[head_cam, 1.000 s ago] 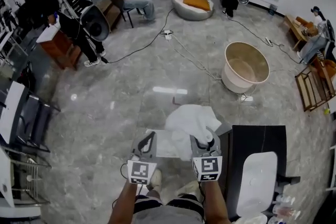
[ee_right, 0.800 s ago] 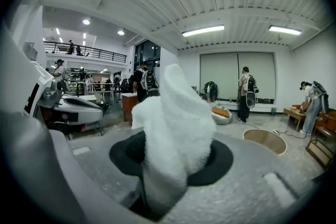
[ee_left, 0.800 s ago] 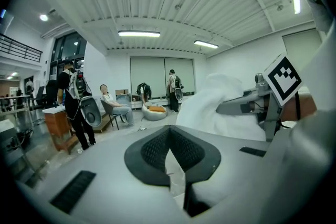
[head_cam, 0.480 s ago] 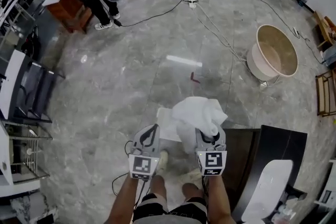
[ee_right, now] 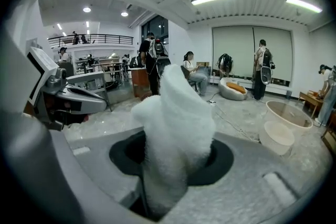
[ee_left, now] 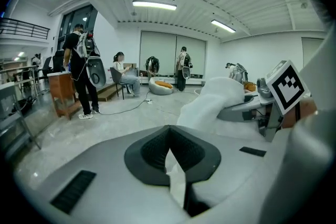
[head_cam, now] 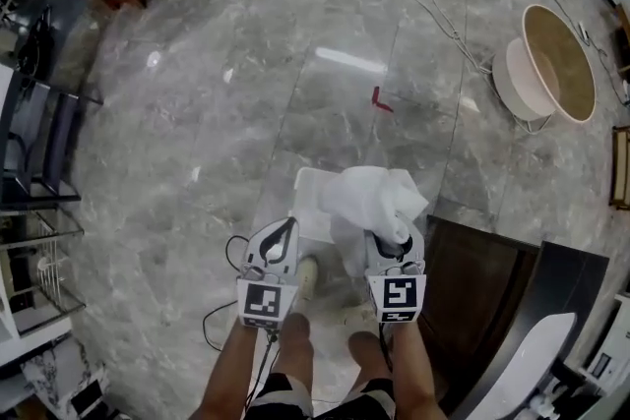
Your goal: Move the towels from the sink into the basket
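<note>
A large hall like a showroom or studio: marble floor [head_cam: 197,133], free-standing bathtub [head_cam: 566,64], upstairs balcony railing [ee_right: 100,38], long ceiling lights [ee_left: 154,5].

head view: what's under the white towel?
A white basket on the floor; only its left rim and part of the inside show. The towel covers the rest, so its contents cannot be told.

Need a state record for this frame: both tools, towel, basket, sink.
left tool: jaws together, nothing clearly gripped
right tool: shut on the towel
towel: white, bunched, hanging above the basket
basket: white, on the floor, under both tools
sink: white, set in a dark counter, to the person's right
</note>
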